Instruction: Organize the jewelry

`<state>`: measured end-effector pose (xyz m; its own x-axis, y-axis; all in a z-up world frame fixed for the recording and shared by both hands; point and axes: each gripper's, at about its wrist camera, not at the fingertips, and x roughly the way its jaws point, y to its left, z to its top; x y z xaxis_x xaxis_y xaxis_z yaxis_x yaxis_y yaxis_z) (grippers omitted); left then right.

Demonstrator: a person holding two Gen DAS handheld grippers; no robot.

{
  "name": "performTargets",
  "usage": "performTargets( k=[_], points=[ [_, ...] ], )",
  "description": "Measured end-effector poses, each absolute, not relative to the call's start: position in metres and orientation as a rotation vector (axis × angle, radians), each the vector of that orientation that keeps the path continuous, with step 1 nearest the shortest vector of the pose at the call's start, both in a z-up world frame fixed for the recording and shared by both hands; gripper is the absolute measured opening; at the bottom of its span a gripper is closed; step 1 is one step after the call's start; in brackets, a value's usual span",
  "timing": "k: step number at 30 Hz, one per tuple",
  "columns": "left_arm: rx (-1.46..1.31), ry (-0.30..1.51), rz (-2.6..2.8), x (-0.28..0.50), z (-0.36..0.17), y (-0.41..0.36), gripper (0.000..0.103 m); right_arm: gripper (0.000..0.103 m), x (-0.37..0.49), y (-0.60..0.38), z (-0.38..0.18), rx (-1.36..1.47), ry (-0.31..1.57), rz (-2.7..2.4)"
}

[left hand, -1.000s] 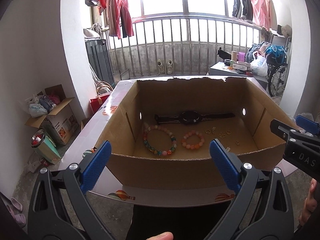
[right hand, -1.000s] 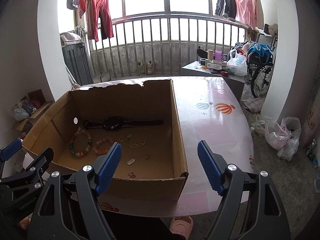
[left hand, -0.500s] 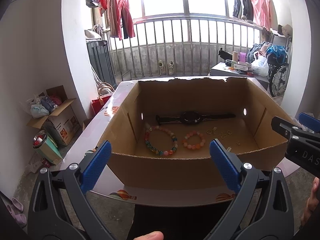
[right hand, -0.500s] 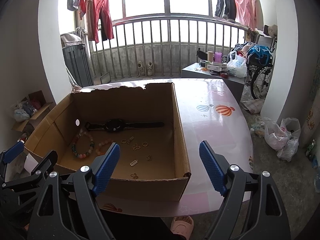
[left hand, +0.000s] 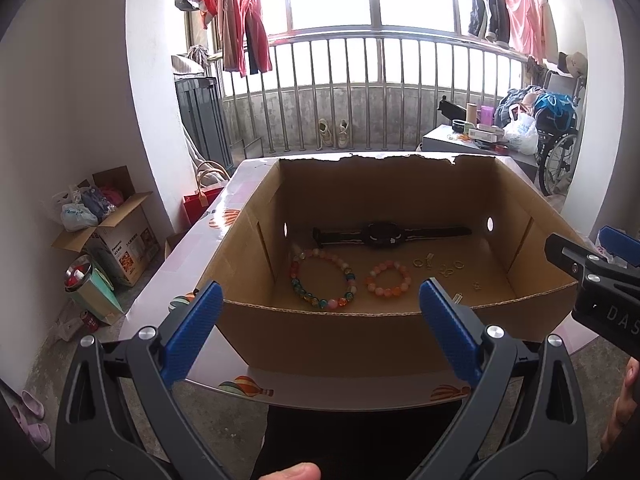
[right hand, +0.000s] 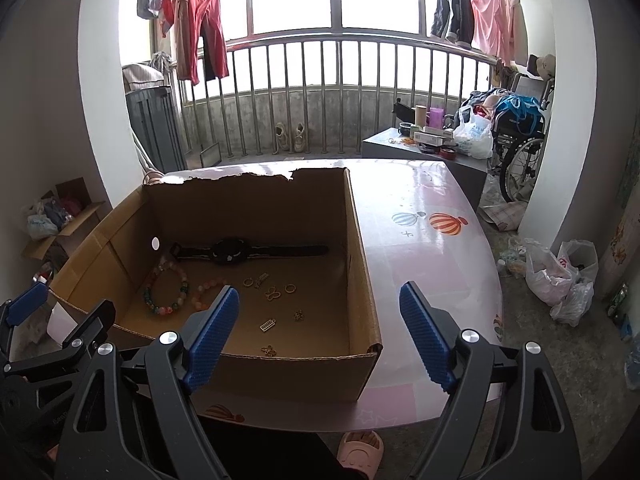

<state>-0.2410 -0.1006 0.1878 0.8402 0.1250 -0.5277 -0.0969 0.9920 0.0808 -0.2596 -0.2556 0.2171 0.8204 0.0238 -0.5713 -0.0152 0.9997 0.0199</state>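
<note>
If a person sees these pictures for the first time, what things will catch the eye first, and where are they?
First comes the open cardboard box on the table, with jewelry spread on its floor. A black watch lies along the far wall; in front of it lie a large colourful bead bracelet and a smaller pink one, with small gold pieces to their right. Both open claws, left and right, frame the near edge.

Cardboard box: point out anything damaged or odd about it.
The cardboard box has a ragged, torn far rim, as if a flap was ripped off. Inside, small gold charms lie scattered loose, unsorted beside the bracelets.
</note>
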Motion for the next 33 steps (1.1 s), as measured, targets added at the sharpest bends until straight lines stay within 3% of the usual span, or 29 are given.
performTargets(
  k=[33],
  points=[
    [0.045,0.561,0.128,-0.2433,0.1882,-0.1009,0.095,0.084,-0.2617,-0.2547,0.2189,-0.005,0.615,0.010]
  ],
)
